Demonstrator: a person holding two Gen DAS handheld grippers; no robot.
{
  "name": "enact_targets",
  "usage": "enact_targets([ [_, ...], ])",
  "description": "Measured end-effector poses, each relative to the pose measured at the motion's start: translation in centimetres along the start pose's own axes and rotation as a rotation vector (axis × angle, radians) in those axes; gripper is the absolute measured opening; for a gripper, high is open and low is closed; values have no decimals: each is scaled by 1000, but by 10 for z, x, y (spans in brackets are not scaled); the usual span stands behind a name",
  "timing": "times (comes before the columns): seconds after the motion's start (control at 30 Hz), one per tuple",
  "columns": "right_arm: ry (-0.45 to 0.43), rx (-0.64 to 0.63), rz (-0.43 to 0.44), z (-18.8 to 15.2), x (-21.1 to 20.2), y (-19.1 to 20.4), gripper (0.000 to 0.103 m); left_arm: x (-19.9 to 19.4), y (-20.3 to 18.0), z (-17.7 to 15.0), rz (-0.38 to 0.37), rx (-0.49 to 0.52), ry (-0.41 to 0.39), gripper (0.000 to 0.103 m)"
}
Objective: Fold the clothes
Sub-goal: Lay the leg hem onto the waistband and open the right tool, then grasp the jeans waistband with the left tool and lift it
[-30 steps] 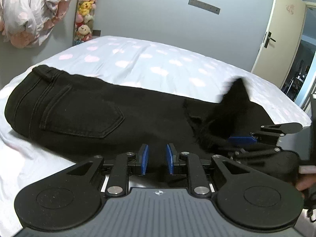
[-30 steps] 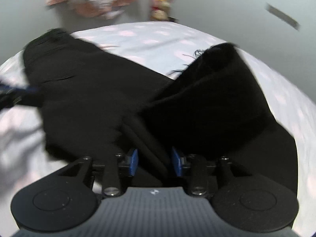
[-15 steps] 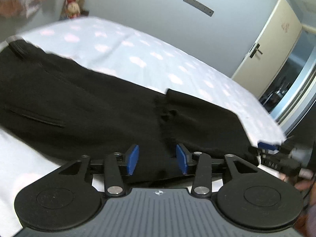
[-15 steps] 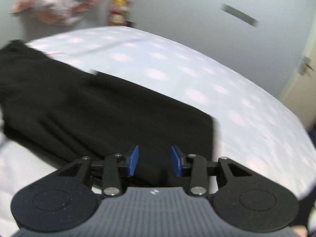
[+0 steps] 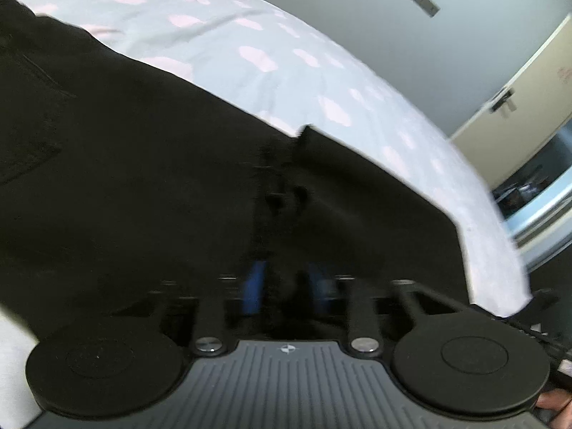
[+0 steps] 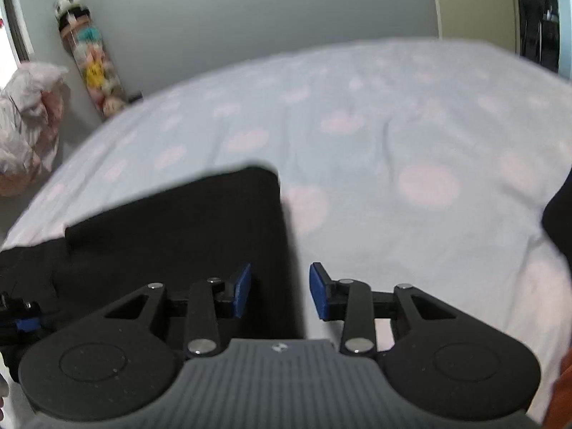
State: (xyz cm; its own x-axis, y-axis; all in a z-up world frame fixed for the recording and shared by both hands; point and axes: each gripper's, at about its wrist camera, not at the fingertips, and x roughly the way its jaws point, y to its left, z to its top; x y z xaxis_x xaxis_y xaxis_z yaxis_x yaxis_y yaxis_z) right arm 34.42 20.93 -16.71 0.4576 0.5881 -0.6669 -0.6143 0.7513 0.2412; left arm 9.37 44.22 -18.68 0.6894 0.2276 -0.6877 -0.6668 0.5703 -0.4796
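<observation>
Trousers point(image 5: 150, 178) are laid folded once on the bed point(image 6: 393, 136); further folds are judged left. Left claw point(image 5: 289, 289) is closing over cloth, right claw point(image 6: 280, 295) closing, empty.

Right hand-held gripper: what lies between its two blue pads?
In the right wrist view, the right hand-held gripper, jaws closing, has between its pads the black trousers' folded edge and some bedsheet.

Raised leg end of the black denim trousers point(image 5: 150, 164) now laid flat over the rest, folded edge square on the pale cloud-print bedsheet point(image 6: 393, 136). Left gripper point(image 5: 287, 286) lower over the cloth, jaws closing; right gripper point(image 6: 280, 293) swung to the fold's corner, also closing, empty.
</observation>
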Motion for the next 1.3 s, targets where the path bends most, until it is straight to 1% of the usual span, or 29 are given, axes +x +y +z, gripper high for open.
enact_targets([
  [0.03, 16, 0, 9, -4, 5, 0, 32, -3, 1, -3, 4, 6, 2, 12],
  [0.1, 25, -41, -8, -12, 12, 7, 32, -6, 0, -6, 22, 36, 19, 10],
  [0.2, 39, -95, -26, -20, 21, 13, 32, -6, -7, -11, 68, 97, 27, 9],
  [0.33, 41, -75, -20, -20, 22, 8, 32, -9, -8, -12, 78, 98, 16, 10],
  [0.4, 29, -72, -21, -23, 19, 8, 32, -19, -7, -14, 86, 94, -1, 12],
  [0.47, 16, -72, -31, -26, 17, 11, 33, -38, -6, -21, 109, 99, -45, 14],
  [0.5, 9, -72, -36, -27, 16, 13, 33, -47, -5, -25, 121, 103, -69, 16],
  [0.53, 6, -69, -43, -28, 15, 14, 34, -57, -2, -29, 127, 103, -87, 22],
  [0.57, 6, -63, -50, -28, 14, 15, 34, -68, 2, -33, 133, 102, -100, 26],
  [0.67, 1, -45, -63, -30, 11, 17, 36, -95, 15, -36, 164, 104, -136, 33],
  [0.73, -11, -28, -78, -33, 5, 18, 40, -111, 25, -28, 224, 102, -155, 44],
  [0.8, -30, -6, -102, -37, -5, 20, 40, -130, 39, -22, 285, 81, -188, 51],
  [0.83, -40, -8, -121, -39, -11, 23, 40, -137, 48, -19, 309, 61, -201, 52],
  [0.9, -58, -42, -147, -43, -22, 34, 40, -149, 64, -13, 347, 16, -221, 52],
  [0.97, -52, -94, -147, -47, -30, 49, 41, -156, 77, -9, 380, -14, -248, 54],
  [1.0, -48, -120, -147, -49, -33, 57, 41, -160, 82, -8, 398, -21, -269, 55],
  [1.1, -64, -200, -134, -63, -46, 81, 42, -170, 94, -9, 447, -29, -353, 66],
  [1.17, -85, -260, -131, -75, -55, 98, 46, -173, 104, -10, 482, -35, -407, 67],
  [1.2, -96, -290, -126, -82, -59, 105, 49, -175, 110, -8, 486, -51, -413, 68],
  [1.27, -100, -340, -103, -95, -65, 119, 51, -178, 124, -4, 487, -89, -414, 70],
  [1.3, -98, -362, -91, -101, -67, 125, 51, -179, 131, -3, 471, -120, -417, 74],
])
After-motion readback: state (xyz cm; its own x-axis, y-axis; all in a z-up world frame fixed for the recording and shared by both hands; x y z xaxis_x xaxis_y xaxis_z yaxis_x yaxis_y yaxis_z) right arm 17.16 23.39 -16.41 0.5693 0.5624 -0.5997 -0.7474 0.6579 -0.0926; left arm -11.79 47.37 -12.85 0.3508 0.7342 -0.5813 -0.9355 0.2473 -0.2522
